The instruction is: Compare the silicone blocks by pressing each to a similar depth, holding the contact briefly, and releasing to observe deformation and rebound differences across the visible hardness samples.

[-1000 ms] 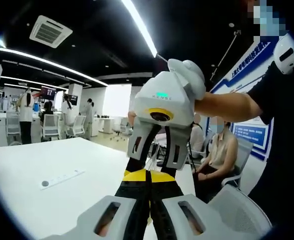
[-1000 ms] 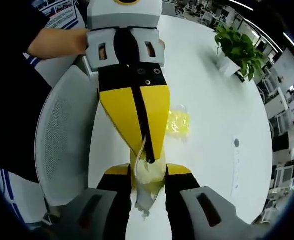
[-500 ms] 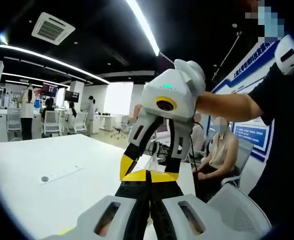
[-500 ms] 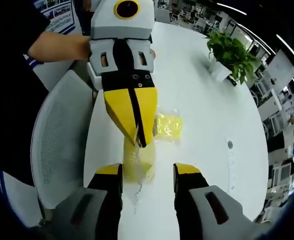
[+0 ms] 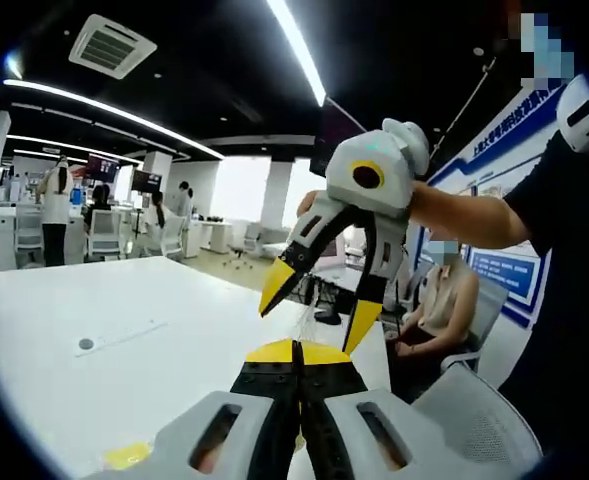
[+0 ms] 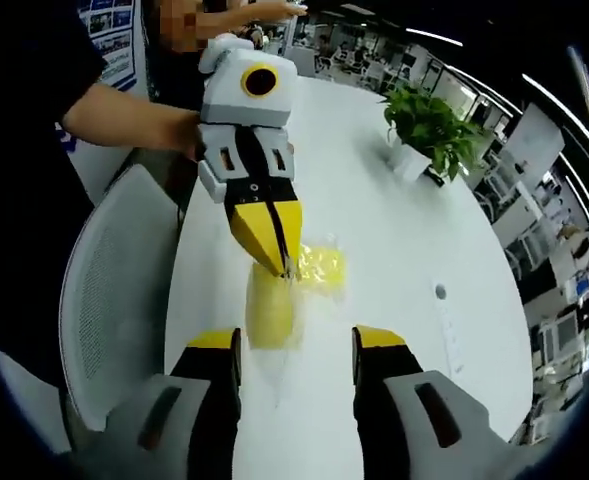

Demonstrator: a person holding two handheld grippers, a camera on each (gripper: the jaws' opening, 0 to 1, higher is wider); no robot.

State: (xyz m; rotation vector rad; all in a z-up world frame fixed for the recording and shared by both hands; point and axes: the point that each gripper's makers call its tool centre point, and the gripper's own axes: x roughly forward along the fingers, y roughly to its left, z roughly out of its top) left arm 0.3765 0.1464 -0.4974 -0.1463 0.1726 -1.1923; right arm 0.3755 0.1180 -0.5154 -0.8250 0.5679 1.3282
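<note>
While the left gripper view is taken up by a ceiling with light strips and distant people, the white oval table (image 6: 394,250) and what lies on it are seen more fully in the right gripper view. There, two pale yellow silicone blocks in clear plastic wrapping are seen at centre frame: an elongated block (image 6: 270,306) just above the gap between the right gripper's own jaws, and a flatter block (image 6: 317,265) touching it at its upper right. The left gripper (image 6: 280,266), white-bodied with yellow and black jaws, is seen coming down from the upper left with its jaws pressed together, the tips meeting at the wrapping where the two blocks adjoin; whether plastic is pinched cannot be told. The right gripper (image 6: 294,345) is held with its jaws spread wide, nothing between them. In the left gripper view the right gripper (image 5: 319,305) appears at centre, jaws parted, above the closed left gripper (image 5: 296,350). A potted green plant (image 6: 429,125) stands at the upper right, and a white mesh chair (image 6: 104,330) at the left.
</note>
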